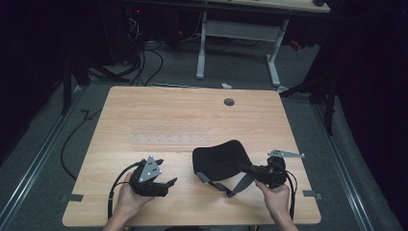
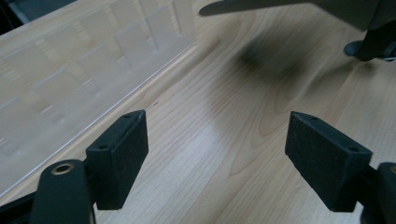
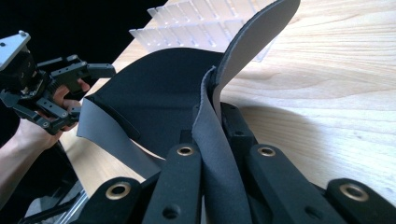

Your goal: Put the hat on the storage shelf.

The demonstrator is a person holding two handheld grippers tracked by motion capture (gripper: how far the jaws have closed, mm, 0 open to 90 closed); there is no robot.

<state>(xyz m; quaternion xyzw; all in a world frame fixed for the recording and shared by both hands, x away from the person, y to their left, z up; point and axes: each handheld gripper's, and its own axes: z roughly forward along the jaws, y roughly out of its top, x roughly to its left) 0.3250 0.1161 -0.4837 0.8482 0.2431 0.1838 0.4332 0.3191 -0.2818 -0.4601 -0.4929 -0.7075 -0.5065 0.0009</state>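
In the left gripper view we see the black mask cut off by the top edge, its shadow a blur on the table. Beside the mask, the clear tray blurs. In the right gripper view the mask hides much of that tray.

One camera hangs high over the person's side, looking forward and down across the whole desk. Two more ride the tools, skimming close above the wood. All three catch the clear plastic rack mid-desk.
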